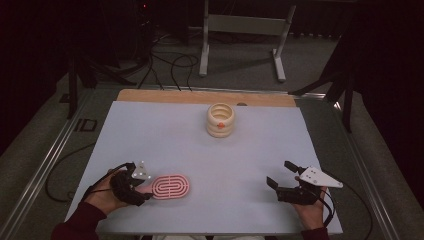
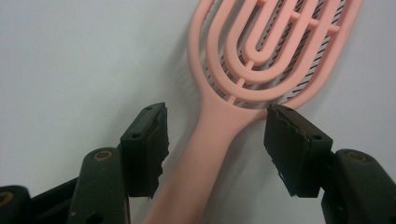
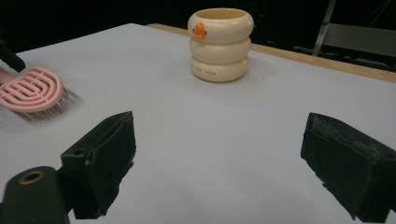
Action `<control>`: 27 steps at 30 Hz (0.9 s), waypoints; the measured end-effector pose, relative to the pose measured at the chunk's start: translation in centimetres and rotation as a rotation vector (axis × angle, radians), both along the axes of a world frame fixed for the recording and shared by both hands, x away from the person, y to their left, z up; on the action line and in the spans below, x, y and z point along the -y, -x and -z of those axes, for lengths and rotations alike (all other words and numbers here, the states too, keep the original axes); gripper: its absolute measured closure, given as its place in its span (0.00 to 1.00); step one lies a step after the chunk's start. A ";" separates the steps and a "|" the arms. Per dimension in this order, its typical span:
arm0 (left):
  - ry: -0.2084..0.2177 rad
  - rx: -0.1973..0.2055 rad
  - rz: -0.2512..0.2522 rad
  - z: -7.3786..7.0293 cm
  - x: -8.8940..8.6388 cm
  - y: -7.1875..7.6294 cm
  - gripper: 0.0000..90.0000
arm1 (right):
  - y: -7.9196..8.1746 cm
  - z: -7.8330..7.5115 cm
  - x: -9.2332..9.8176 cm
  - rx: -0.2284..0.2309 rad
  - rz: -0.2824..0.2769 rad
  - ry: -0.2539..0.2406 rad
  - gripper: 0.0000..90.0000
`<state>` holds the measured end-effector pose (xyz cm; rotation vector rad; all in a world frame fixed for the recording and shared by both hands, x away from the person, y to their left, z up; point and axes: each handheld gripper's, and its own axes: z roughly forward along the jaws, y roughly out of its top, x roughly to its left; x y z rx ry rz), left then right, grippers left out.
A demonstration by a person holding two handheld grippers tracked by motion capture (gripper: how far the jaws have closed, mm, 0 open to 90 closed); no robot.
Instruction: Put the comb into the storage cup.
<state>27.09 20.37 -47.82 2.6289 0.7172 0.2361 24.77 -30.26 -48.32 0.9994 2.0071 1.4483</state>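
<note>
Two pads of the left claw (image 2: 212, 149) straddled the pink hairbrush (image 2: 261, 60) handle, half-closed, not pressing. The brush's long axis ran straight ahead on the surface (image 1: 210, 150). The right claw (image 3: 219, 163) stood wide, well apart.

A lab: dark curtains (image 1: 45, 45); floor cables (image 1: 170, 65); metal stand (image 1: 245, 30).

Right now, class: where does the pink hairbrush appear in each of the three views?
High view: pink hairbrush lies near the table's front left, beside the left claw.
Left gripper view: its handle runs between the jaws, head upper right.
Right gripper view: far left edge.
Shared landmark: the white table sheet.
</note>
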 end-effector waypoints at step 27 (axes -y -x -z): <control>-0.087 -0.053 0.013 0.7 1.2 -1.0 0.69 | 0.0 0.1 0.0 -0.005 -0.003 0.004 0.11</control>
